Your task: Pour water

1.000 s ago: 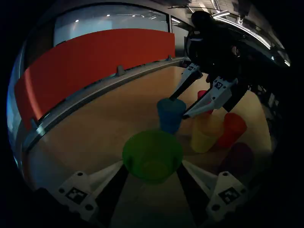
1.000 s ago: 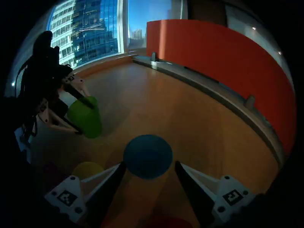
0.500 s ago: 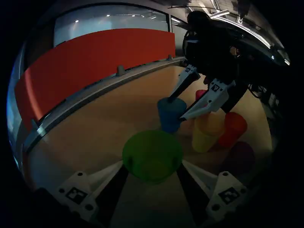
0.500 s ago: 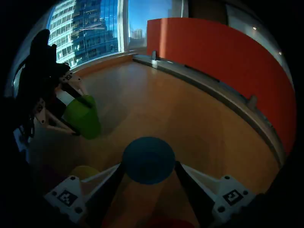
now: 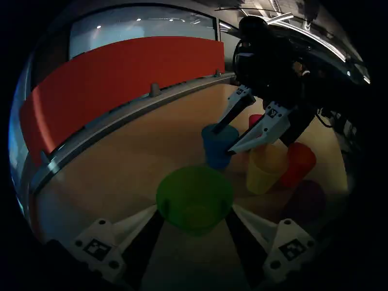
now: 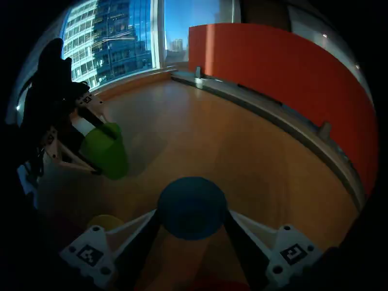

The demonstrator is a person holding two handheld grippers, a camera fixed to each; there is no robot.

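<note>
Left gripper view: left gripper clasps near green cup; right gripper clasps far blue cup; we should align rims closely and tip slowly

I count 6 cups right now: 1 green cup, 1 blue cup, 1 yellow cup, 1 orange cup, 1 purple cup, 1 pink cup. That's 1 per colour. And 2 grippers: my left gripper, my right gripper. 1 wooden table, 1 red panel.
</note>
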